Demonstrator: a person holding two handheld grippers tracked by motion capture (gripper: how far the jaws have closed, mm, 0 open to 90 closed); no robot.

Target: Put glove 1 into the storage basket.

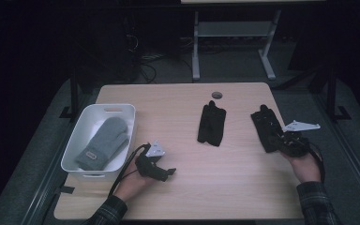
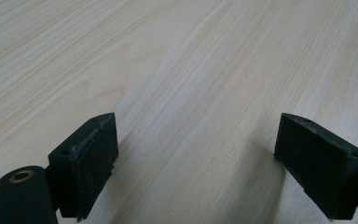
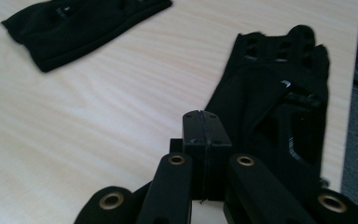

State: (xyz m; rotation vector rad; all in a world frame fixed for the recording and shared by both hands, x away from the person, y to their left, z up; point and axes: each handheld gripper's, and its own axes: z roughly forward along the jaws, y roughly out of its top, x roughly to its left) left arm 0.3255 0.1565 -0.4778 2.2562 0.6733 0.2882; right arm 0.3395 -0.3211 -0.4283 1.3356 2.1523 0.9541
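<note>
right claw low over black glove

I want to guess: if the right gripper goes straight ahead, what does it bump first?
Probably the black glove right in front of the right gripper; its fingers are together there, though depth is hard to judge.

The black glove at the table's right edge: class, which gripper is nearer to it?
Right. The right gripper is at the black glove's near end, jaws shut; the left gripper rests open on bare table far to its left, beside the white bin.
</note>
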